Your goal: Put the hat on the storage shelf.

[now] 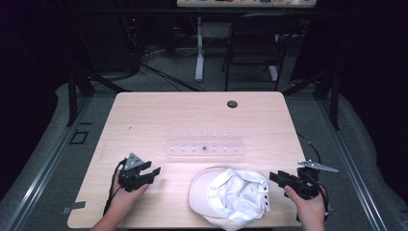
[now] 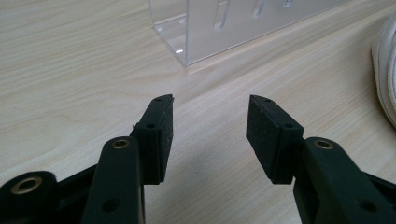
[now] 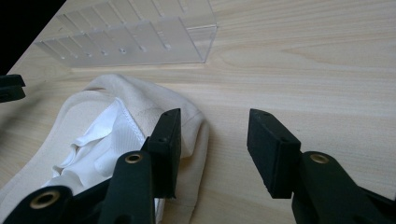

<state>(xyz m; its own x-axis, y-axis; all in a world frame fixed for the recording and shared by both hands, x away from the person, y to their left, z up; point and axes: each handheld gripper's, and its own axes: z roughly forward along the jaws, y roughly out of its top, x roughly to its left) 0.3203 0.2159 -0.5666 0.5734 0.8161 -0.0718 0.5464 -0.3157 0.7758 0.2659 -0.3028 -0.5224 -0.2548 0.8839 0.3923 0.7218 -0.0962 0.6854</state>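
Observation:
A white cap [image 1: 228,194] lies upside down near the table's front edge, its lining showing. Behind it stands a clear plastic rack [image 1: 204,143] with a row of slots. My left gripper [image 1: 153,174] rests to the left of the cap, open with bare wood between its jaws [image 2: 209,128]. The rack's end [image 2: 219,28] is ahead of it and the cap's edge [image 2: 385,70] is off to its right. My right gripper [image 1: 273,177] sits just right of the cap, open [image 3: 212,140], with the cap's rim [image 3: 140,121] beside its left jaw.
The light wooden table [image 1: 159,115] has a dark round grommet [image 1: 232,104] near its far edge. A black folding chair [image 1: 254,43] and a white desk leg [image 1: 199,48] stand beyond the table. Cables lie on the floor behind.

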